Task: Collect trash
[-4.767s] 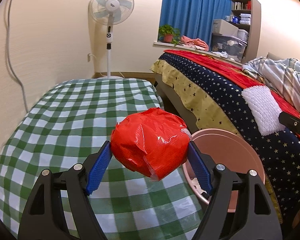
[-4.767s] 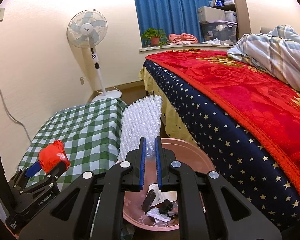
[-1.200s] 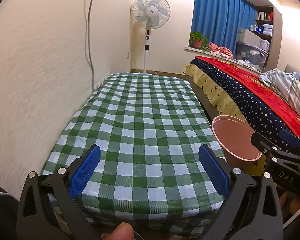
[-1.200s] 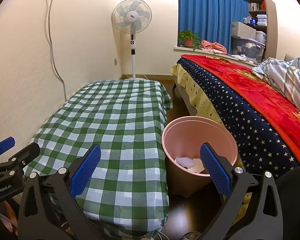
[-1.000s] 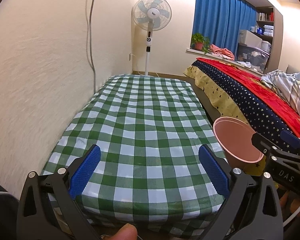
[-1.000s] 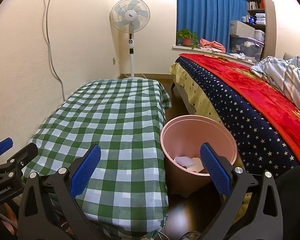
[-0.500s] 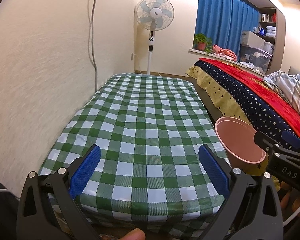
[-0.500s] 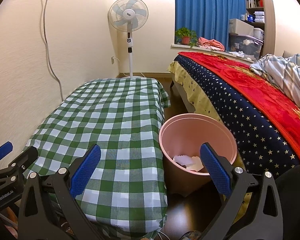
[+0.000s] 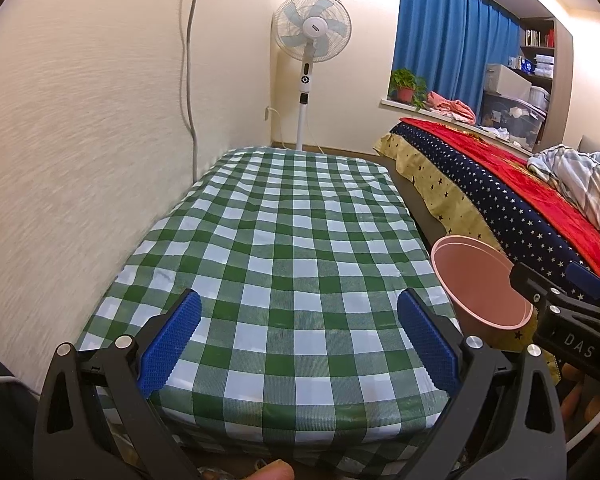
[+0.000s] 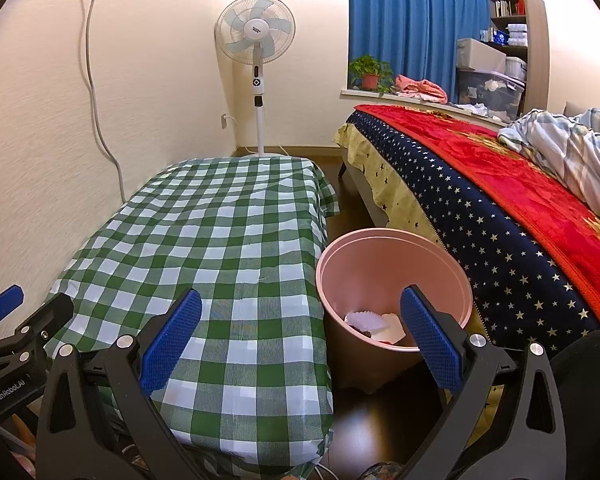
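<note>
A pink trash bin (image 10: 394,276) stands on the floor between the checked table and the bed, with white and red scraps (image 10: 374,326) at its bottom. It also shows in the left wrist view (image 9: 480,284). My left gripper (image 9: 300,344) is open and empty, held back over the near end of the green checked table (image 9: 292,240). My right gripper (image 10: 300,340) is open and empty, above the table's near right corner and the bin. The table (image 10: 220,224) carries nothing that I can see.
A standing fan (image 9: 311,60) is at the far end of the table by the wall. A bed with a starry blue and red blanket (image 10: 500,184) runs along the right. A cable (image 9: 190,80) hangs down the left wall. Dark floor (image 10: 364,420) lies by the bin.
Both grippers, which held a red bundle and white bubble wrap seconds ago, are open and empty. Over the last second both views drift back slightly.
</note>
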`<state>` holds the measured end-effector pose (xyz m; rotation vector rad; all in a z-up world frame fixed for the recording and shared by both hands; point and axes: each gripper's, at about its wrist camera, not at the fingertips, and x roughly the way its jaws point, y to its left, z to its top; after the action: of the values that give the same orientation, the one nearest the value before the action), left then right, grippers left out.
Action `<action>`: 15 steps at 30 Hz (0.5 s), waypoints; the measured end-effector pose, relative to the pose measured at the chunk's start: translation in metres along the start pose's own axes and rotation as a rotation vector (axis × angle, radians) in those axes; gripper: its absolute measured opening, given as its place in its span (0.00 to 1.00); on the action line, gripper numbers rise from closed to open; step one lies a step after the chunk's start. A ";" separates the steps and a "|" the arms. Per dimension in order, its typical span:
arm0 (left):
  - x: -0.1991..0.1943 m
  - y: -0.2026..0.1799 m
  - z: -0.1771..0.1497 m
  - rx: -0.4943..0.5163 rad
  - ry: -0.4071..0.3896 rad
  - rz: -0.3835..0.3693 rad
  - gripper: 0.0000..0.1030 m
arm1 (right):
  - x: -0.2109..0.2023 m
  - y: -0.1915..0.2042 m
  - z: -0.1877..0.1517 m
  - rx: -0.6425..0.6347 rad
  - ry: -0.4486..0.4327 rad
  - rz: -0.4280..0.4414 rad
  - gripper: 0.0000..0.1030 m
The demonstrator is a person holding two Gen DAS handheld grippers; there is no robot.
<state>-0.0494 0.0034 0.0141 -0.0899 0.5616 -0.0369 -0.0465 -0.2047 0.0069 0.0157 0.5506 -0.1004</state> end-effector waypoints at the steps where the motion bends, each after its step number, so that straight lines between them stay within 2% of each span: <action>1: 0.000 0.000 0.000 -0.003 -0.002 -0.001 0.92 | 0.000 0.000 0.000 -0.002 0.000 -0.002 0.95; 15: -0.003 -0.008 -0.004 0.015 -0.001 -0.002 0.92 | -0.001 0.000 0.001 0.002 -0.010 -0.012 0.95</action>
<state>-0.0538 -0.0046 0.0127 -0.0755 0.5601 -0.0430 -0.0473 -0.2044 0.0082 0.0141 0.5405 -0.1125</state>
